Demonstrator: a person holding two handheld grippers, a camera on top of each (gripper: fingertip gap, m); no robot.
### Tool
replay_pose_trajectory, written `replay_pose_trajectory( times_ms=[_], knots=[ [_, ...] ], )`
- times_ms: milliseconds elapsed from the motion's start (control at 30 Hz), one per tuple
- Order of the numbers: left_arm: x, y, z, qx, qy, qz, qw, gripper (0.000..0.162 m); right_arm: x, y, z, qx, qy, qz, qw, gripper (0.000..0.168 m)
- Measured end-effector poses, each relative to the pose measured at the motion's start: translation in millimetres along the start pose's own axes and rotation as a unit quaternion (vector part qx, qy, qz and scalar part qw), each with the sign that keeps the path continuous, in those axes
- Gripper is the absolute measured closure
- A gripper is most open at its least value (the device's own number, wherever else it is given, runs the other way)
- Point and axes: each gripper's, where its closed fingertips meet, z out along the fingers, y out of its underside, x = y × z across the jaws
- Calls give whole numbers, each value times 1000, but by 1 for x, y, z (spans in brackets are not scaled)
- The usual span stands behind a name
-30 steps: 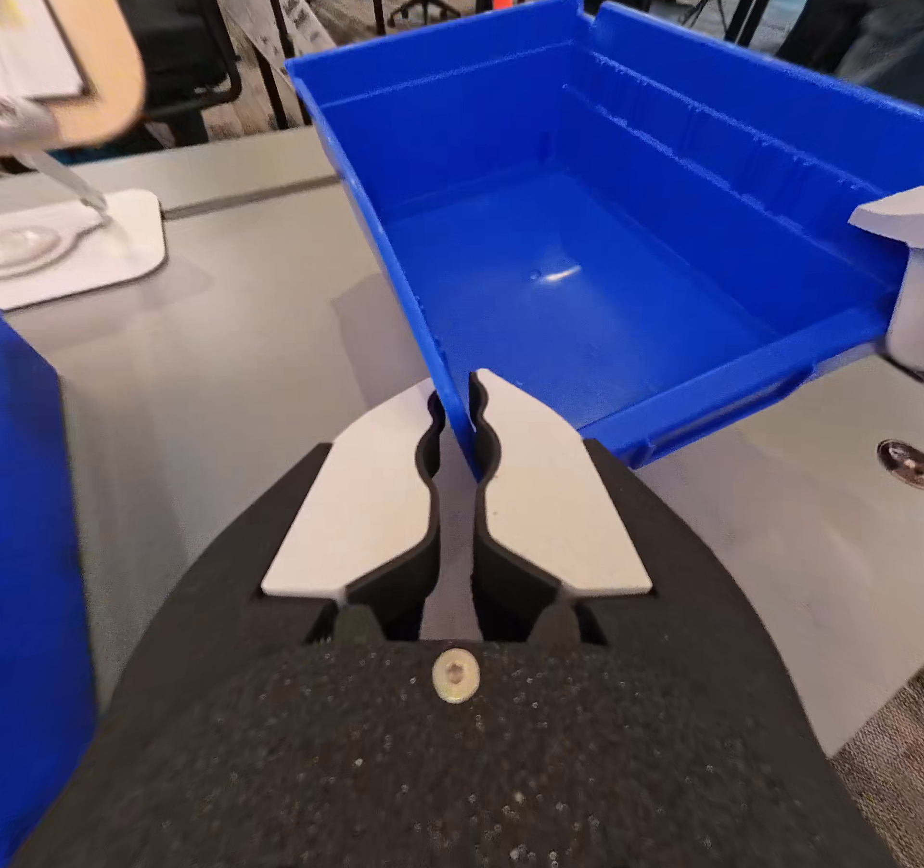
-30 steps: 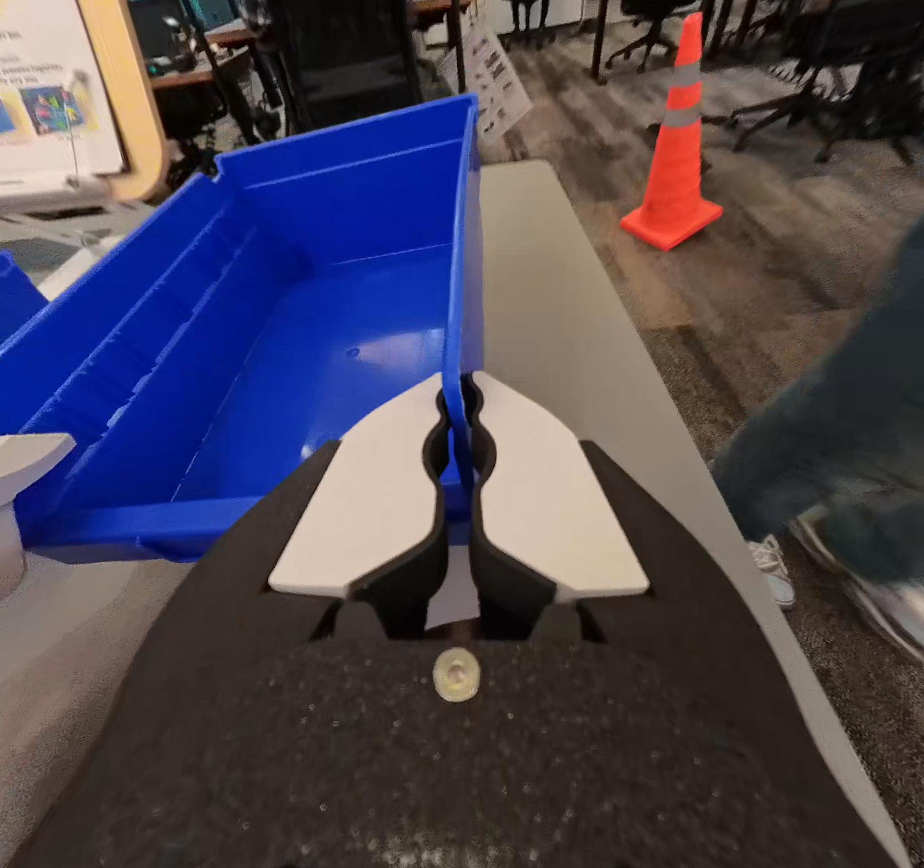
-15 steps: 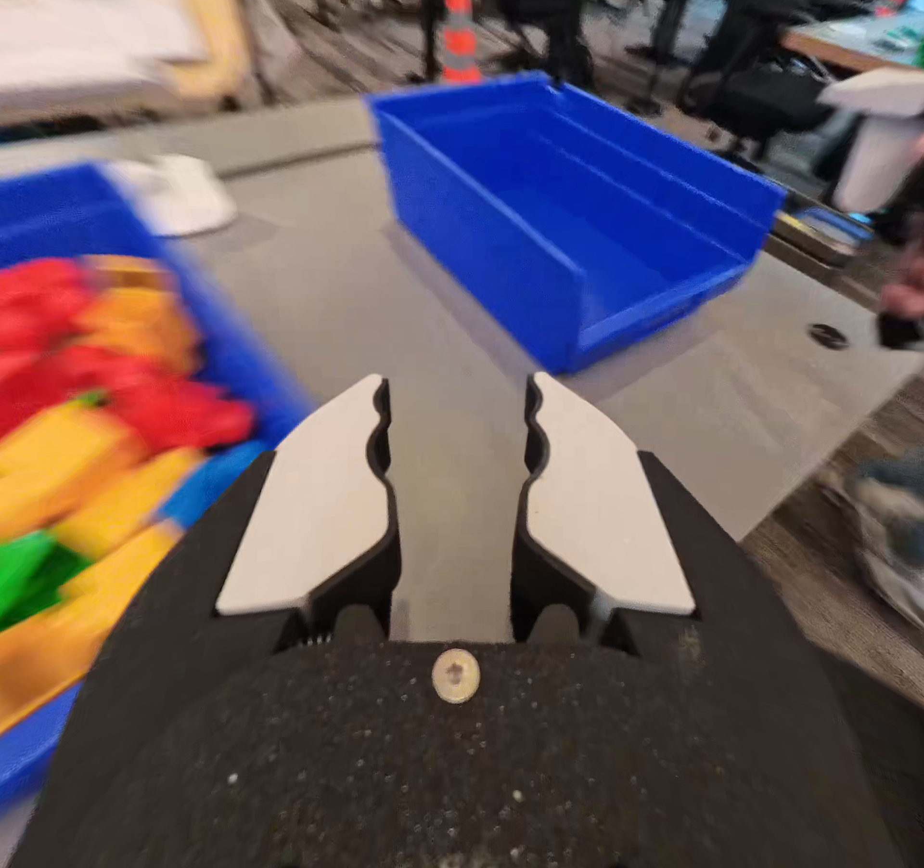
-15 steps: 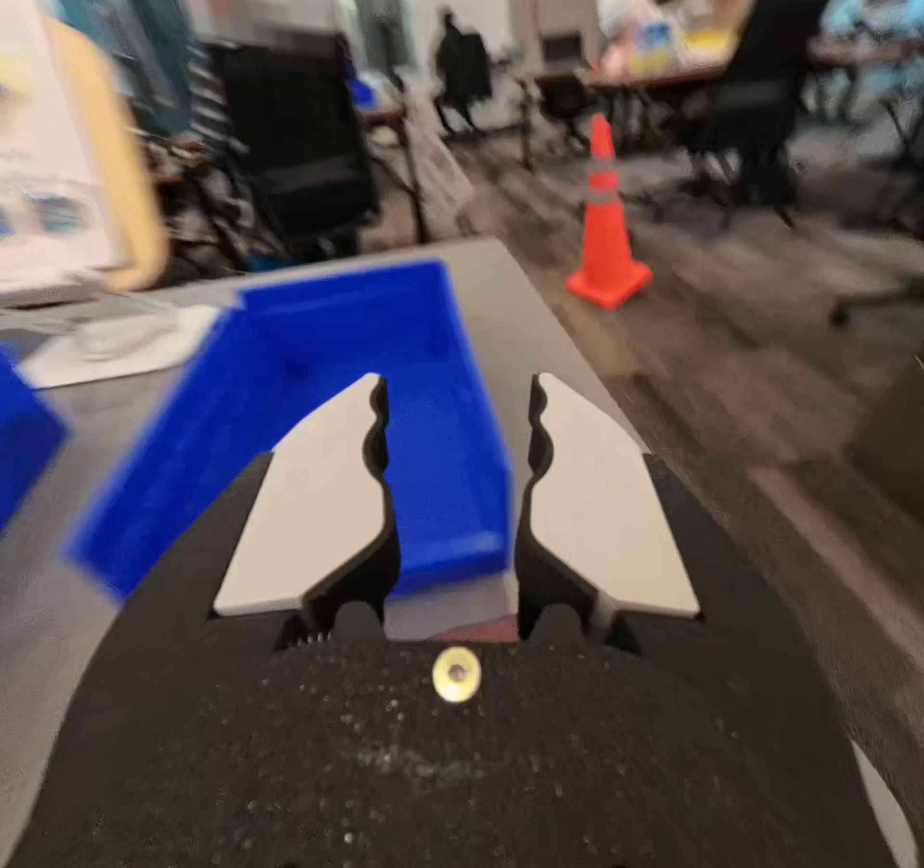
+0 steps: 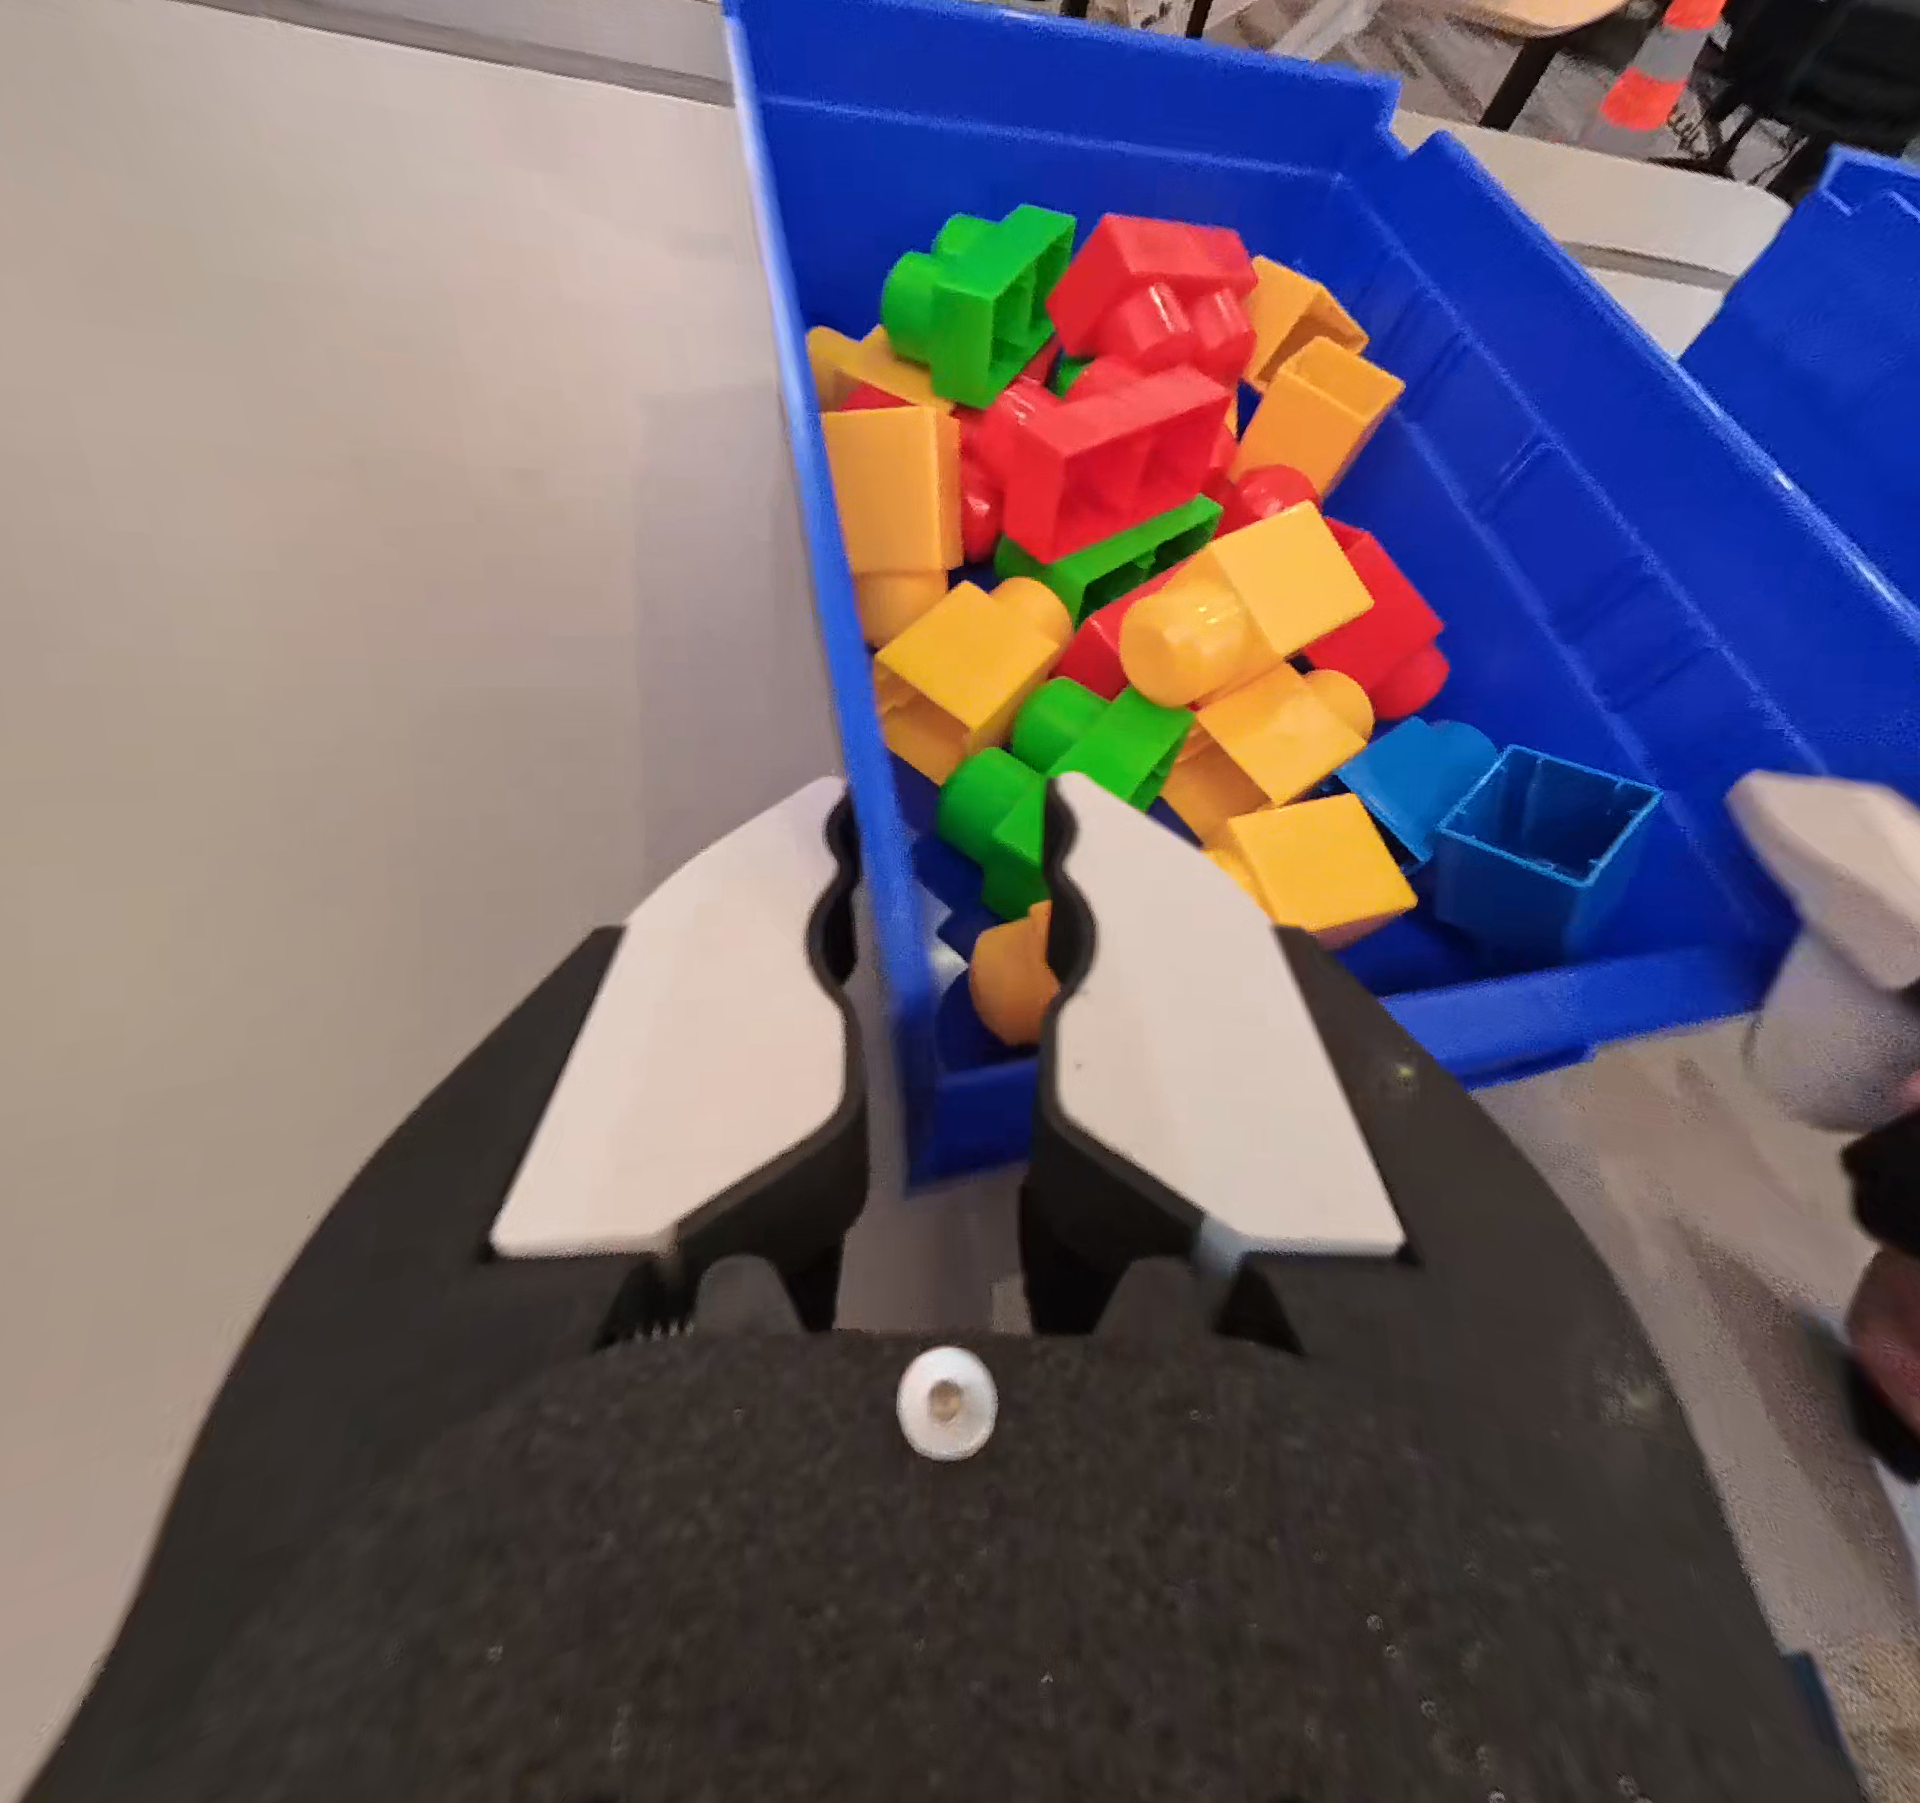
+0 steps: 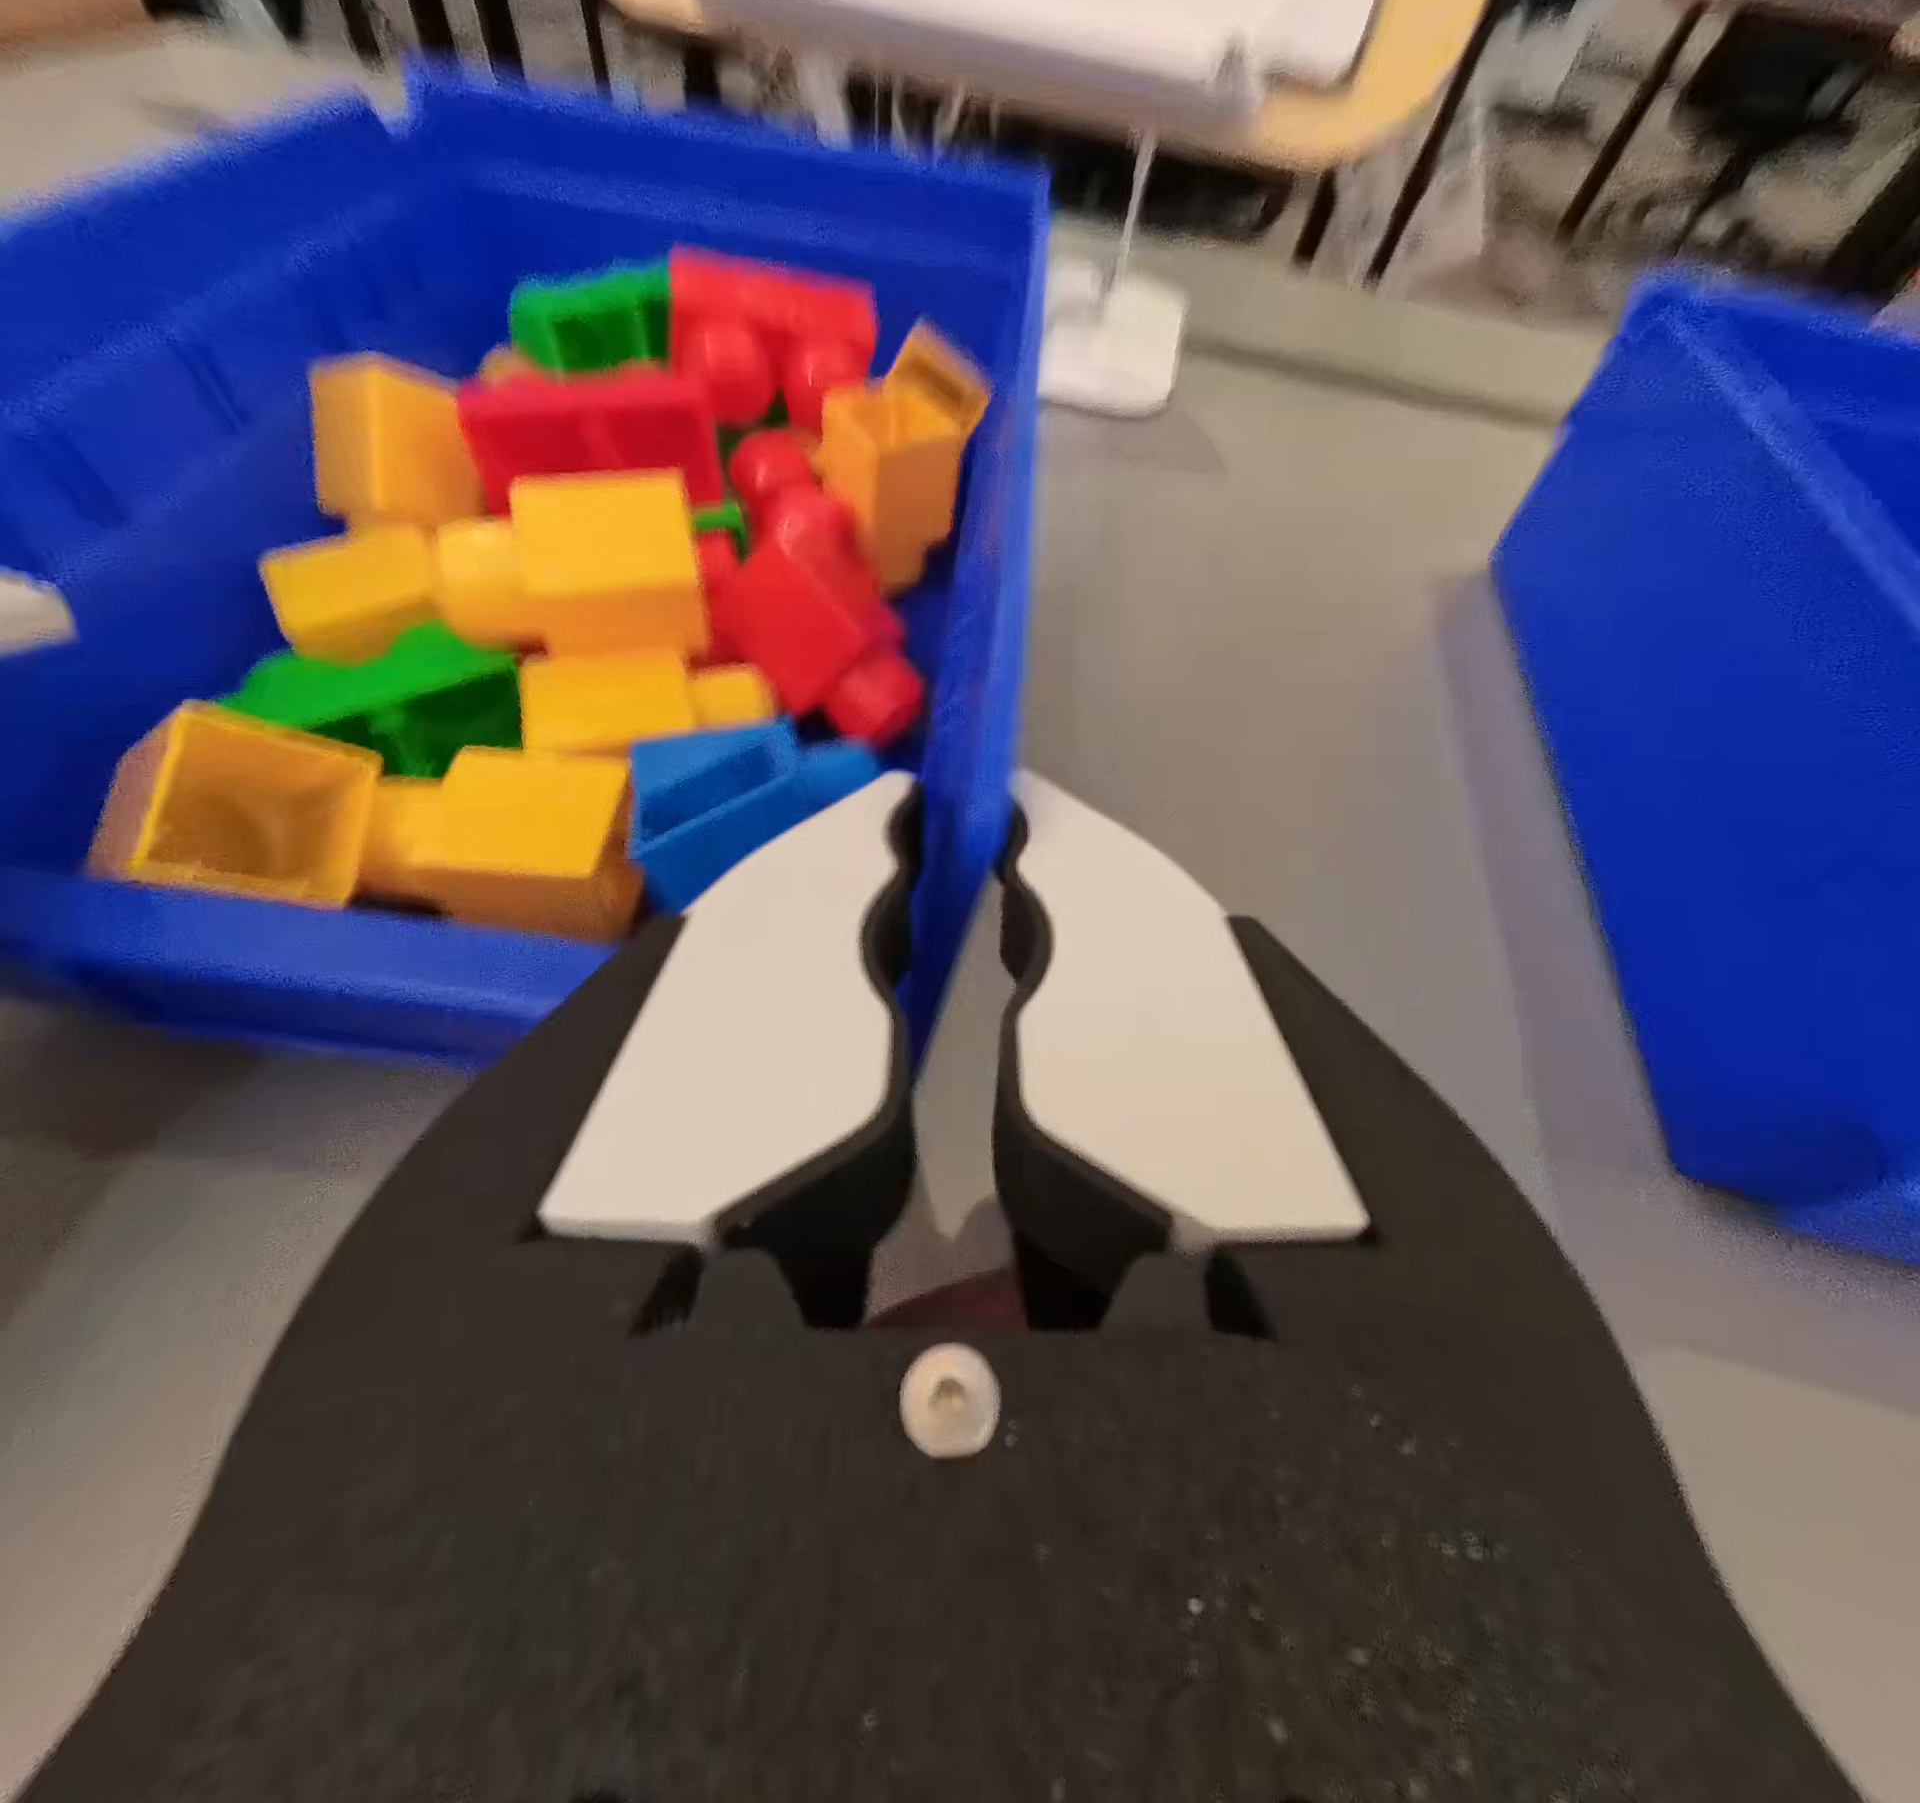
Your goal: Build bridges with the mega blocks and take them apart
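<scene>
A blue bin [image 5: 1039,143] on the grey table holds a loose pile of red, yellow, green and blue mega blocks [image 5: 1122,465]. My left gripper [image 5: 945,797] is open and straddles the bin's left wall near its front corner, with one finger outside and one among the blocks. In the blurred right wrist view, my right gripper [image 6: 961,787] straddles the right wall of the same bin [image 6: 156,351]. Its jaws are narrowly apart around the wall. The blocks [image 6: 613,558] lie to its left. My right gripper's finger also shows at the right edge of the left wrist view [image 5: 1839,880].
A second blue bin stands to the right [image 6: 1714,714], also showing in the left wrist view [image 5: 1849,330]. A sign stand with a white base [image 6: 1112,351] is behind the bins. An orange cone [image 5: 1673,28] stands on the floor beyond. Bare grey table [image 5: 364,610] lies left of the block bin.
Both grippers let go of the empty bin's walls, opened and swung left to the bin of blocks. Their jaws have narrowed around its side walls.
</scene>
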Motion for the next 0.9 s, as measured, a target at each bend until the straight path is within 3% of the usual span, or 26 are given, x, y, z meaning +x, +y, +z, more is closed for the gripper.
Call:
replay_pose_trajectory(
  times_ms=[67,100,300,533,667,900],
  knots=[
    [-7,-5,1,4,-8,-8,1000,154,-1,0,6,-6,2,18,1000,154],
    [-12,-7,1,4,-12,-6,1000,155,-3,-2,6,-4,-5,31,1000,164],
    [-62,-22,-14,22,-53,-3,998,159,-58,-24,5,40,-8,95,995,166],
    [-194,-95,-42,58,-107,-8,993,158,-195,-79,32,73,-50,126,988,163],
    [-260,-118,-39,52,-111,-3,992,158,-256,-91,59,50,-64,131,988,163],
    [-314,-91,-10,10,-88,-11,996,158,-295,-76,85,36,-61,76,995,161]
  ],
)
